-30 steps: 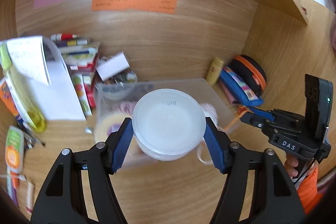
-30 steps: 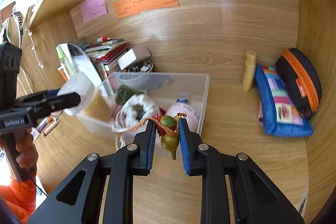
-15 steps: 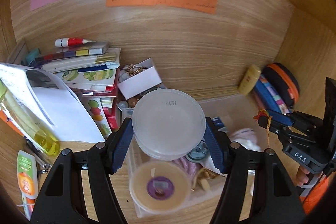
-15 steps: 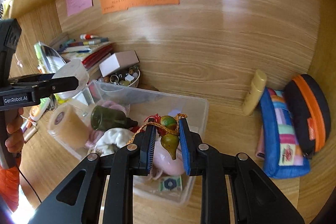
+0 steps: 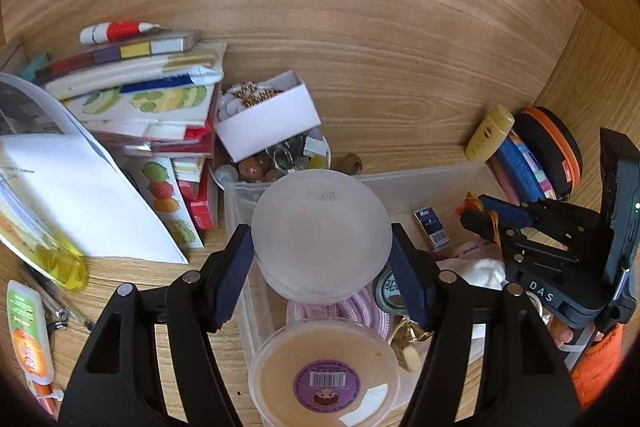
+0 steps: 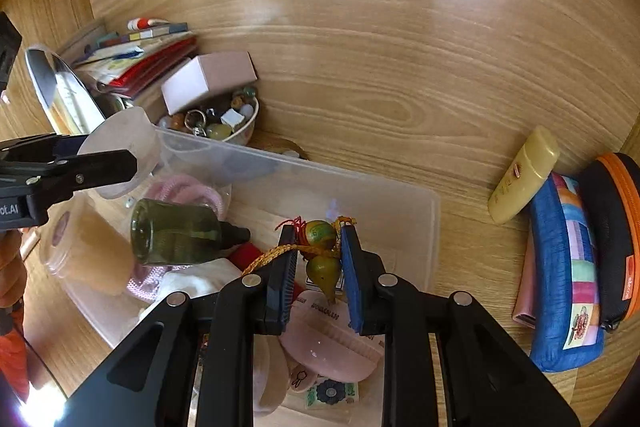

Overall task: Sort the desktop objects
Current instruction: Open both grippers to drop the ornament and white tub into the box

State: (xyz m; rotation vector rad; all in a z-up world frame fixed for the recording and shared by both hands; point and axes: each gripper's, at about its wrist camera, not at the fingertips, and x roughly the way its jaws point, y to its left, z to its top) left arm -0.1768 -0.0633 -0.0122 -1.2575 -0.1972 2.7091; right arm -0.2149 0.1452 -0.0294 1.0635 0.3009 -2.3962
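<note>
Fingers (image 5: pixel 236 267) clamp frosted tub (image 5: pixel 322 233); right fingers (image 6: pixel 352 263) pinch gourd charm (image 6: pixel 322 251).

Frosted round tub (image 5: pixel 321 235), gourd charm (image 6: pixel 322 251), perhaps wooden, above clear bin (image 6: pixel 416 223)

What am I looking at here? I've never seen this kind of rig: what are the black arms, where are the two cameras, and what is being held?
There is no robot. A person holds a two-finger gripper in each hand, and a fisheye camera on each looks forward along its fingers.

The left wrist view shows the left gripper clamped on a round frosted plastic container. The right wrist view shows the right gripper pinching a small gourd charm on an orange cord. Each gripper also shows at the edge of the other's picture.

Both hang over a clear plastic bin on a wooden desk. The bin holds a green glass bottle, a tan tub and pink items. Around it lie stacked booklets, a bowl of beads, a yellow tube and zip pouches.
</note>
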